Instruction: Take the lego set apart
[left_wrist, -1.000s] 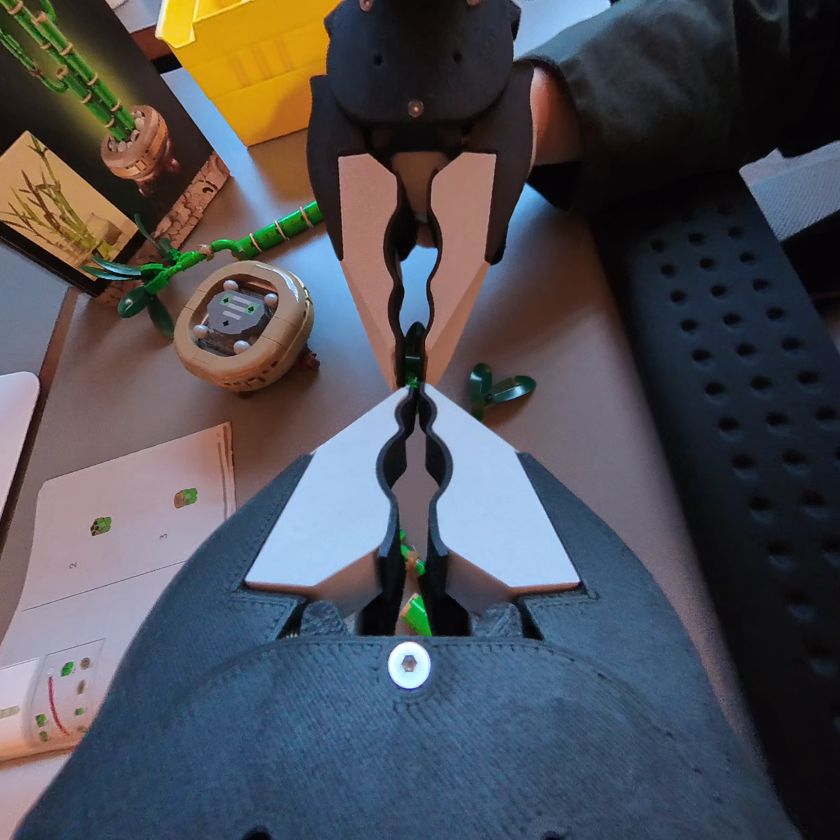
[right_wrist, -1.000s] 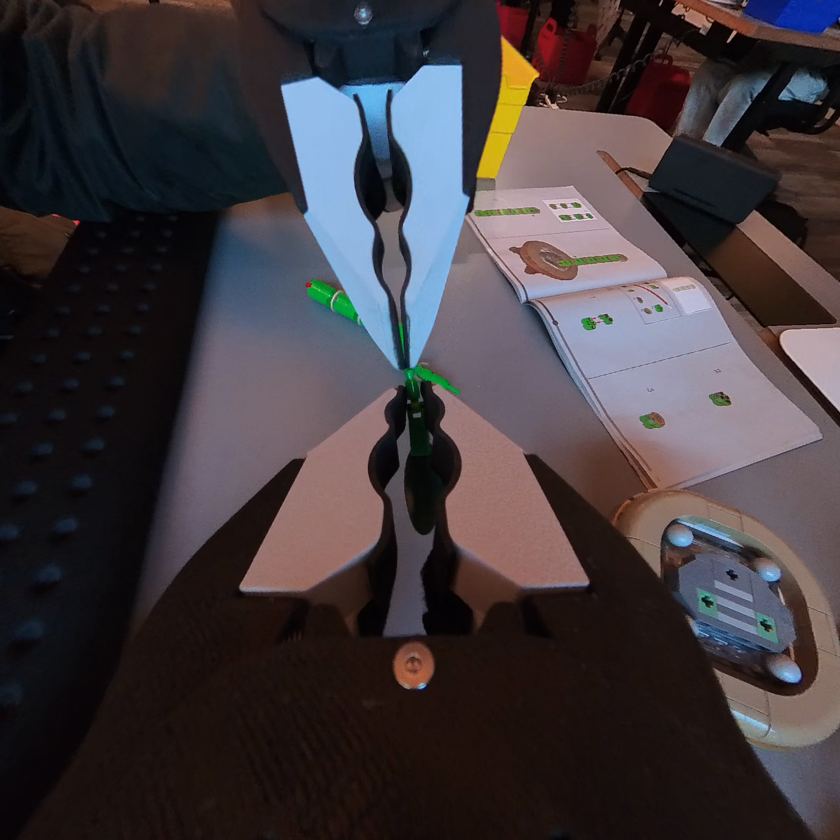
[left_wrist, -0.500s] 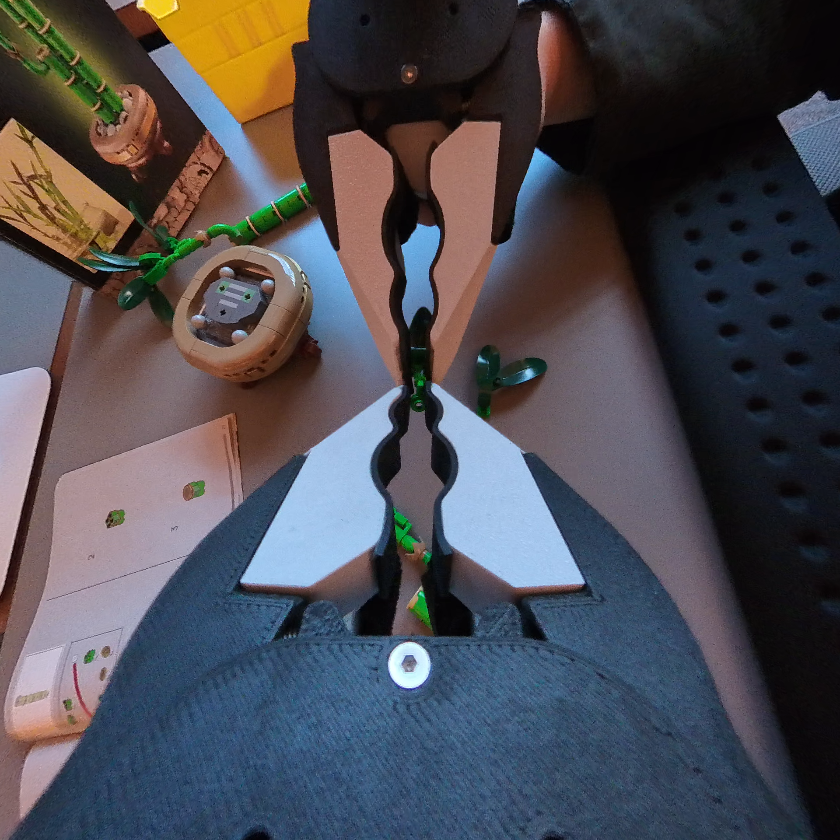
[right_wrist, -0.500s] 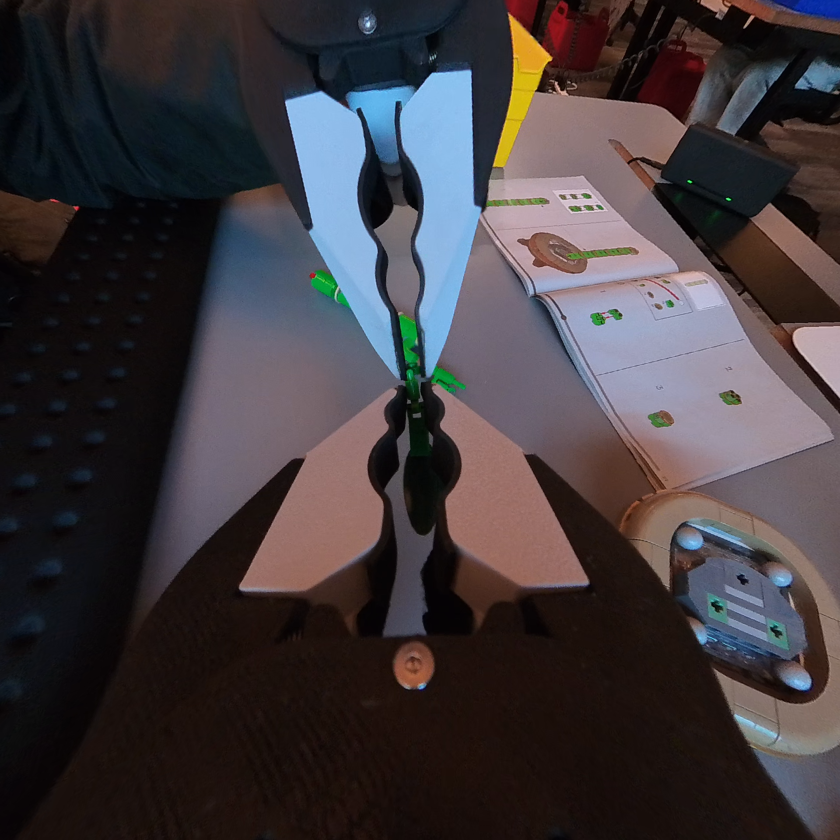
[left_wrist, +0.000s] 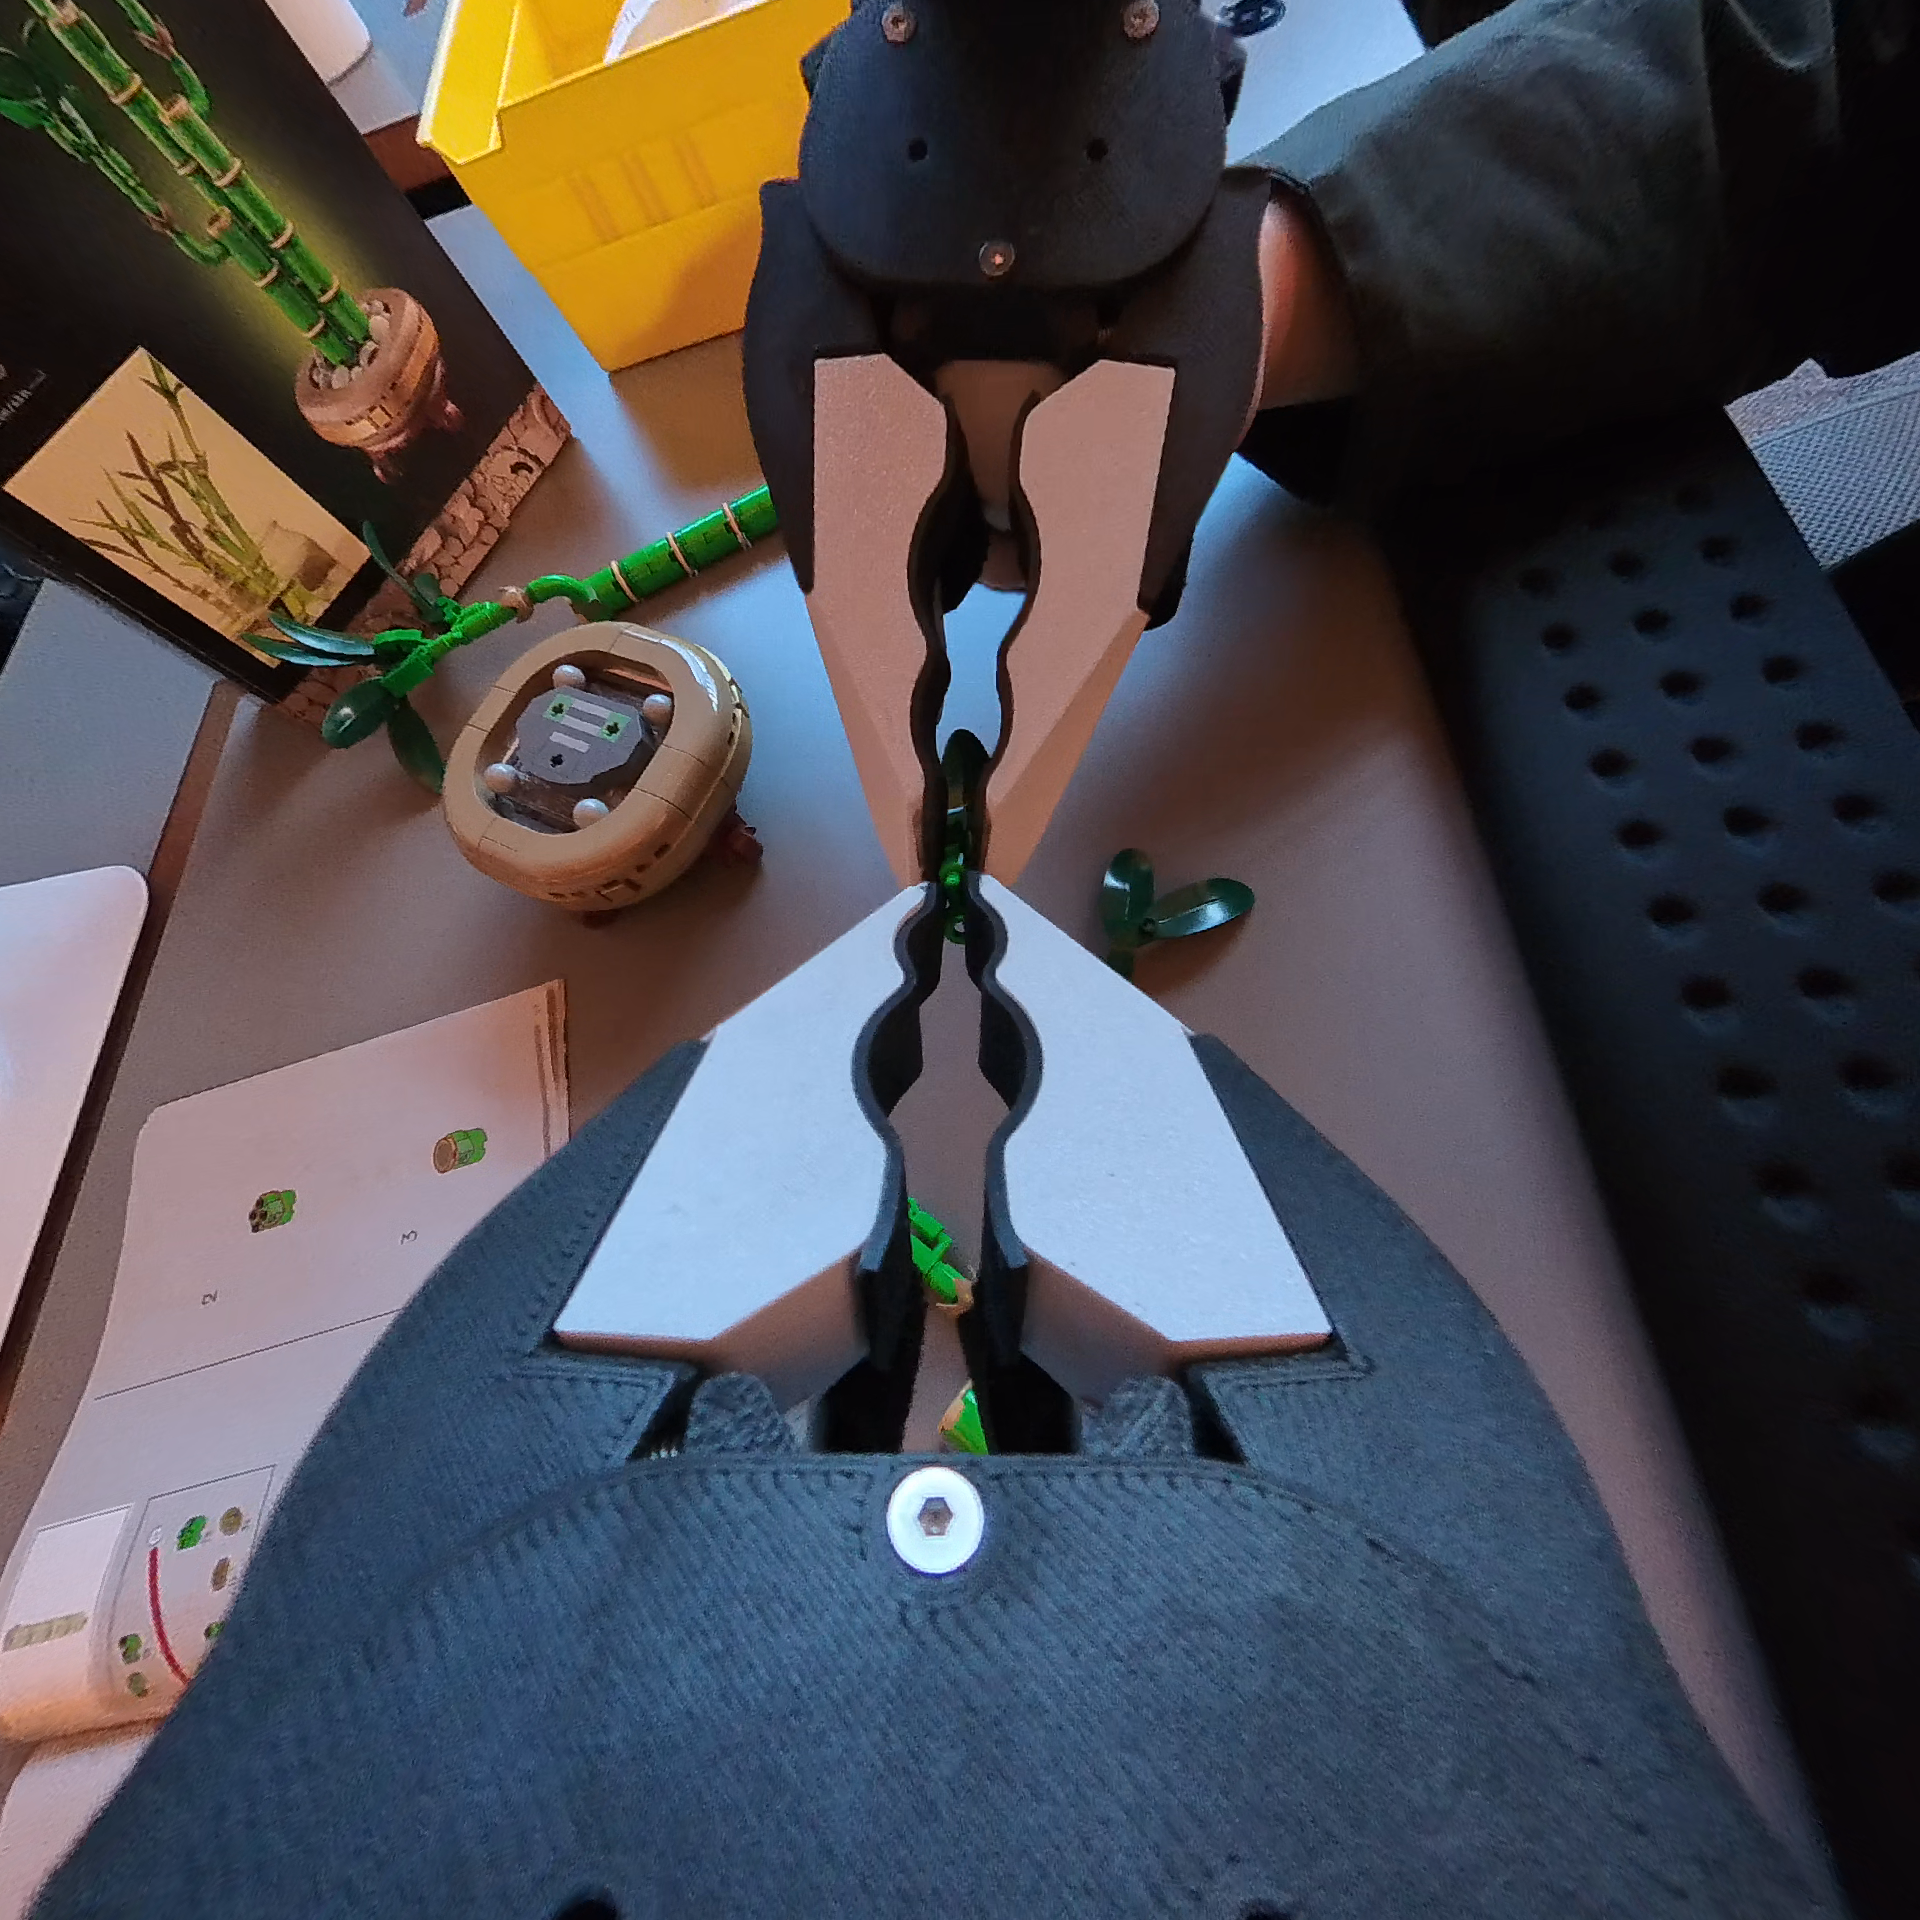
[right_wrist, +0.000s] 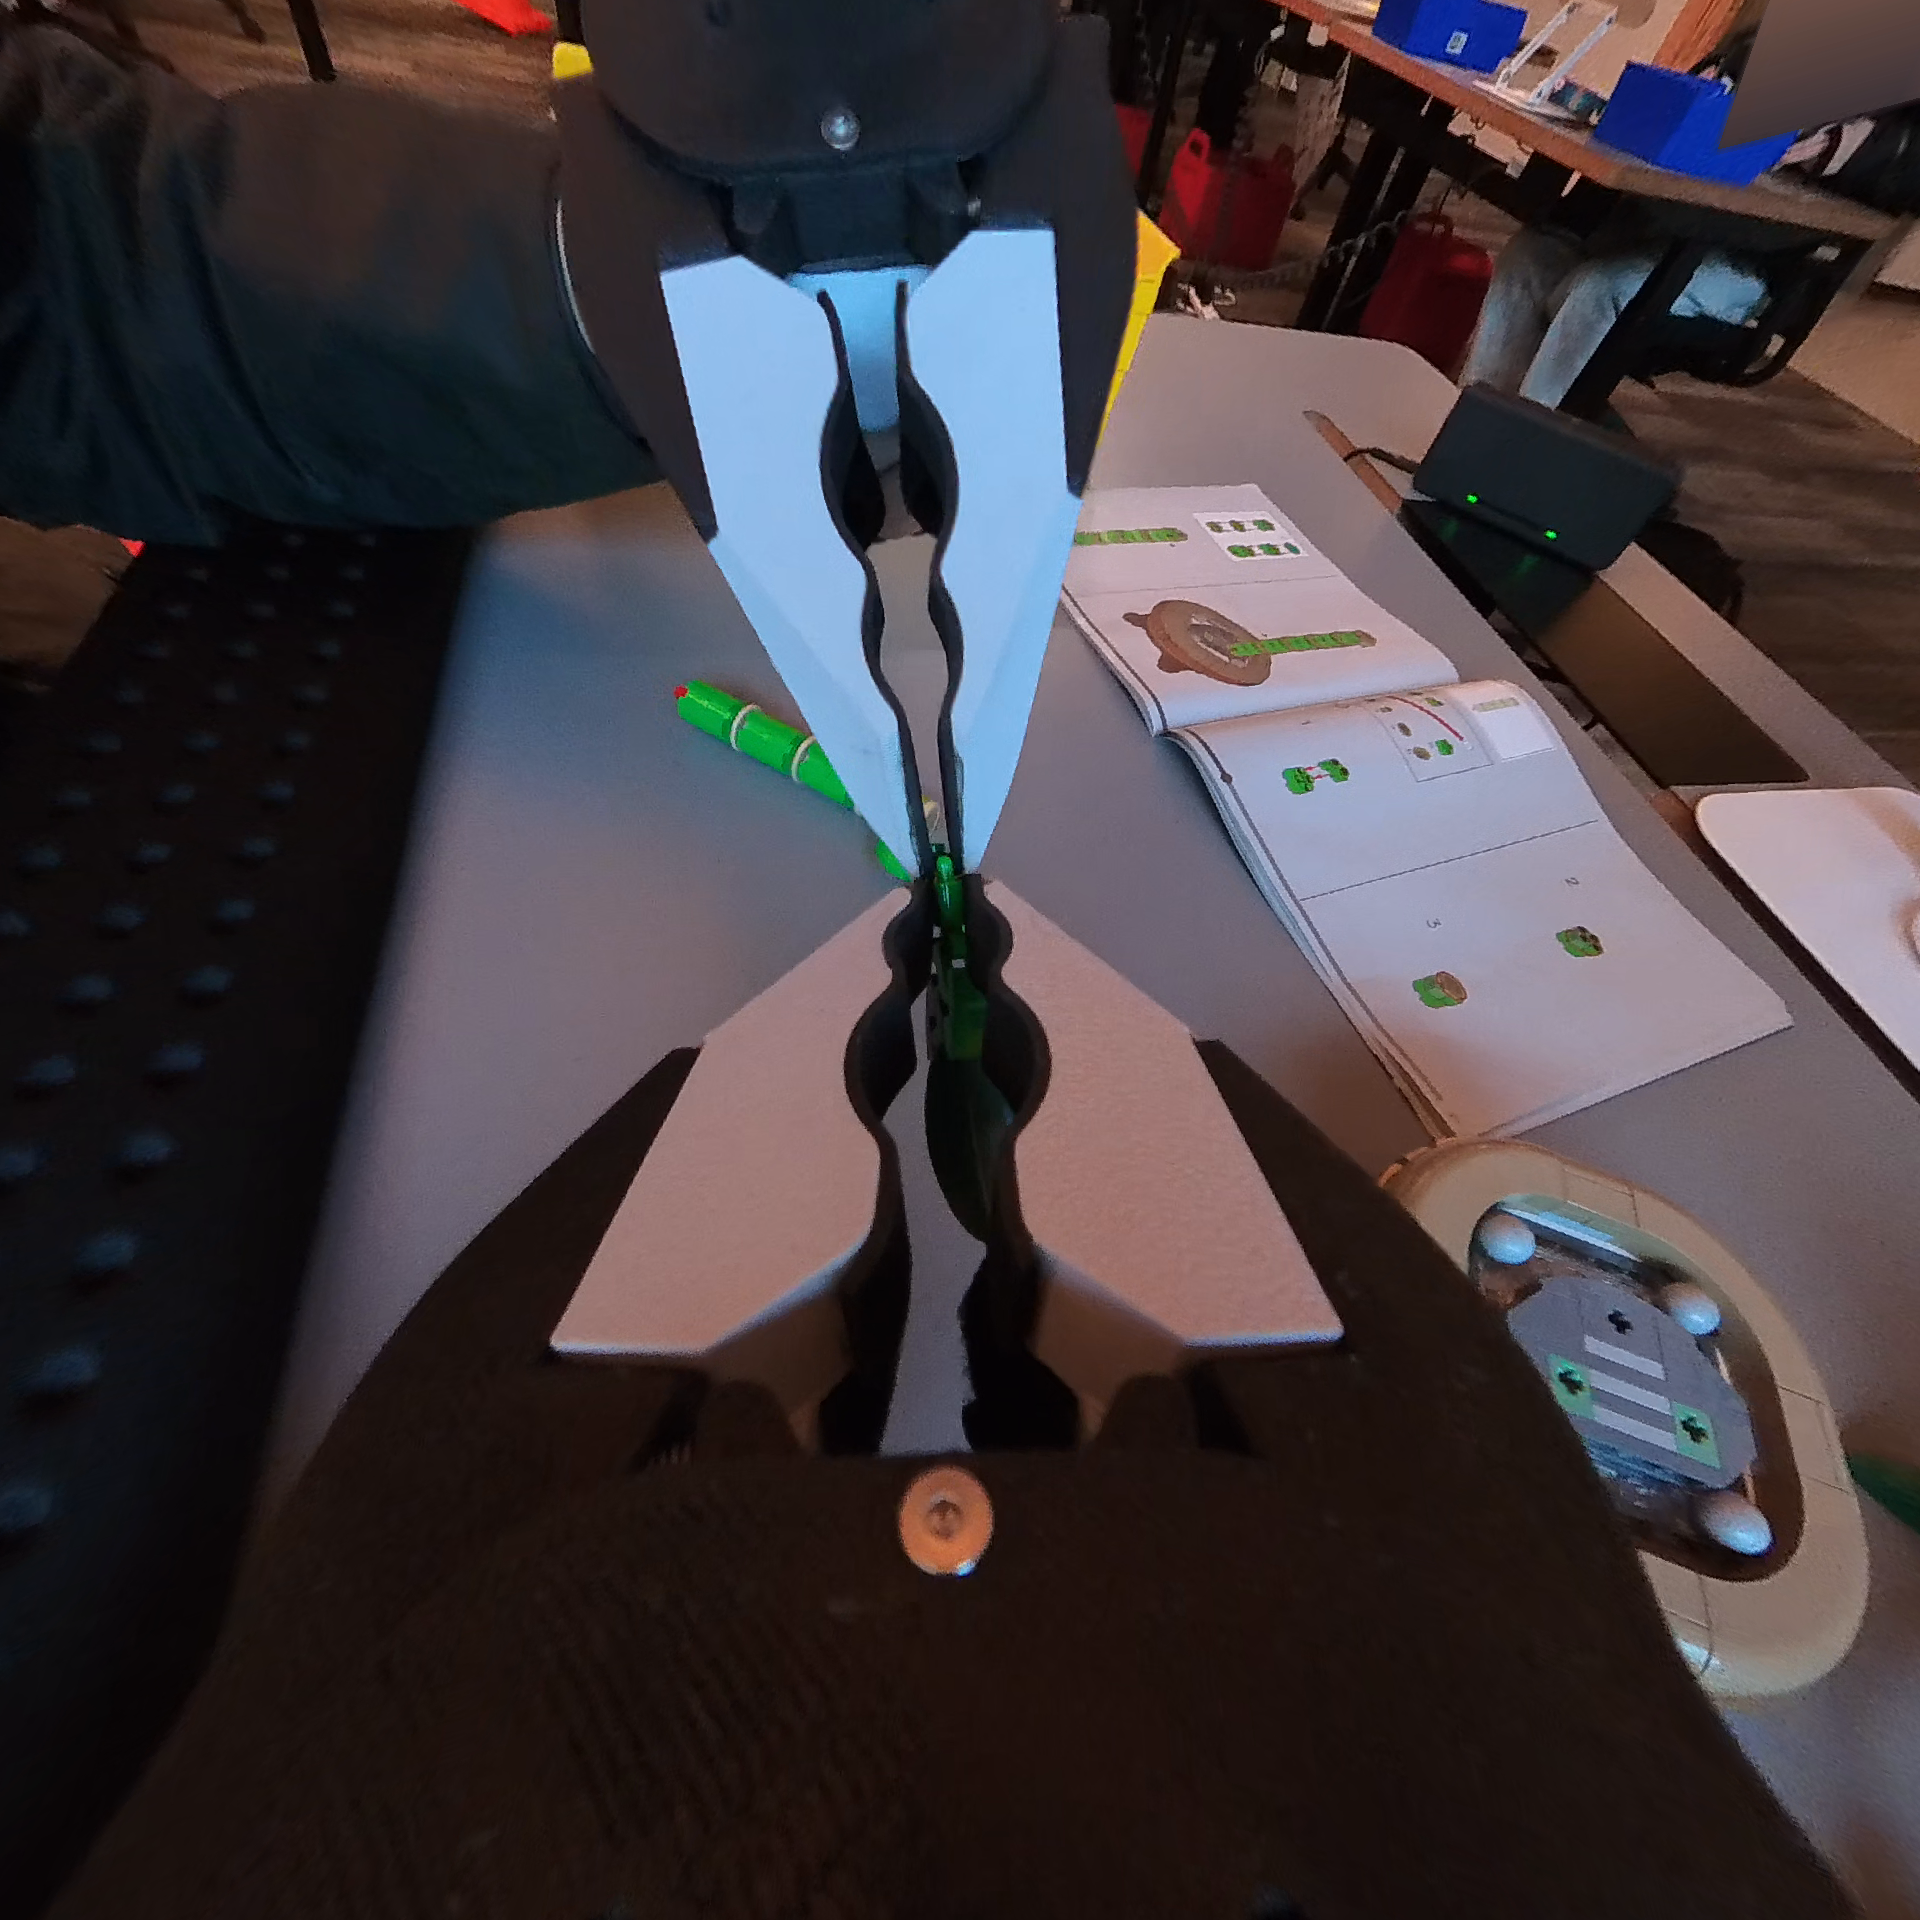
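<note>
A small green leaf sprig (left_wrist: 954, 883) is held above the desk (left_wrist: 1288, 790); a tan pot base (left_wrist: 597, 764) and bamboo stalk (left_wrist: 582, 592) are laid nearby.

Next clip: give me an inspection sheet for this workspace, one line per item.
Surface: grey table, black perforated mat beside it.
Job's things: small green leaf piece held between both grippers; tan pot; bamboo stalk; loose leaves.
Clutter: instruction booklet, set box, yellow bin.
Grippers: left gripper and right gripper both shut on the piece, tip to tip.
Cables: nothing seen.
Surroundings: other tables, red containers.
</note>
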